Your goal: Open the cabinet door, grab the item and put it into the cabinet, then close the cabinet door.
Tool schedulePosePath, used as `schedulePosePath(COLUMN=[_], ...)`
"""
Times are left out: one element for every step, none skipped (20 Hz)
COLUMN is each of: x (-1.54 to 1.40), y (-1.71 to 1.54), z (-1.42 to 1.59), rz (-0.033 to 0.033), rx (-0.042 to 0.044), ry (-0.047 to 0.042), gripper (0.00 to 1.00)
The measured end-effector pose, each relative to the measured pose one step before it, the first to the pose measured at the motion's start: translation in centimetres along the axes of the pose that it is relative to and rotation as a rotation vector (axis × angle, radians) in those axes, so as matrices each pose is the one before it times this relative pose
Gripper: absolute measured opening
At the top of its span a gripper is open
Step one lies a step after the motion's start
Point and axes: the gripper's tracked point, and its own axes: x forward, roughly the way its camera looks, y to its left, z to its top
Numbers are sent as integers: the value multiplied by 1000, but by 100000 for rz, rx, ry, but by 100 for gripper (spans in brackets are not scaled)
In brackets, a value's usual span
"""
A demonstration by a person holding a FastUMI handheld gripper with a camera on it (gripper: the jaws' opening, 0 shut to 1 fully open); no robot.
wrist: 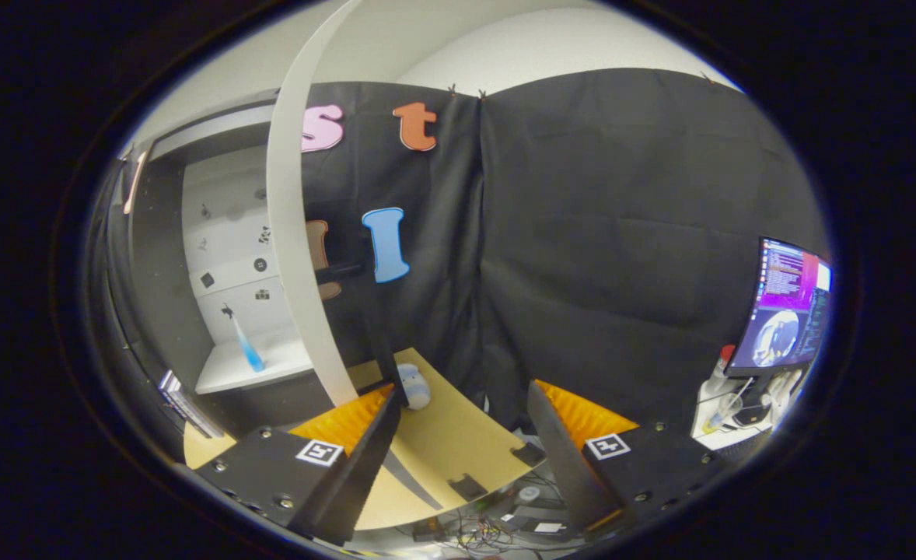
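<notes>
My gripper (464, 393) is open with nothing between its fingers. Beyond the left finger (365, 435), the white cabinet door (291, 233) stands open and shows edge-on as a tall curved band, with a dark handle (341, 272) on it. Left of the door is the cabinet's inside (229, 233), pale with small dark marks on the back wall. A slim blue and clear item (249, 350) leans on its white shelf (232, 373). A small rounded white and pale-blue object (415, 386) lies on the tan table (450, 443), just ahead of the left fingertip.
Black cloth walls close the booth ahead and to the right. Past the table's right edge stand a lit monitor (788, 307) and a white desk (726, 432) with a cup and a bottle. Cables (489, 533) lie on the floor below the table's front edge.
</notes>
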Motion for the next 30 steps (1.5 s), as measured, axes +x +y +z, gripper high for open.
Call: schedulePosePath(x=[-17,-112,59,-56,-70,-137,-248,-319,-133,-176,-19,-156,-53,-4,283,85,-28,65,18,-126,39,244,248,214,181,243,150,295,335,535], y=[332,398,227,405,261,433,545,798,822,955,741,829,1057,932,360,657,510,499,880,693,575,576,532,570,606,585,658,654,716,603], z=[36,42,48,-75,-97,-108,-145,-130,-22,-150,-149,46,-110,-58,-232,-14,-188,-122,-109,-9,-39,17,-94,-54,-64,24,-42,-15,-193,14], rz=[1622,1019,971,974,1266,1716,2160,2606,2757,2673,2623,2453,2274,2052,2008,2164,2300,2337,2300,2247,2237,2281,2164,2055,1940,1933,2045,2135,2142,1661], rx=[-849,-870,-882,-722,-349,-336,-329,-281,-374,-713,-588,-621,-513,-455,-267,-124,73,140,-163,-84,-253,-88,40,-56,-433,-681,-599,-316,-234,-370], ry=[-213,381,-505,414,-90,293,260,338,318,291,276,78,305,108,365,303,337,389,336,135,310,126,441,410,379,253,338,371,395,100], gripper=[97,97,97,96,96,96,96,96,96,96,96,96,96,96,96,96,96,97,97,97,96,97,97,96,96,96,96,96,97,97])
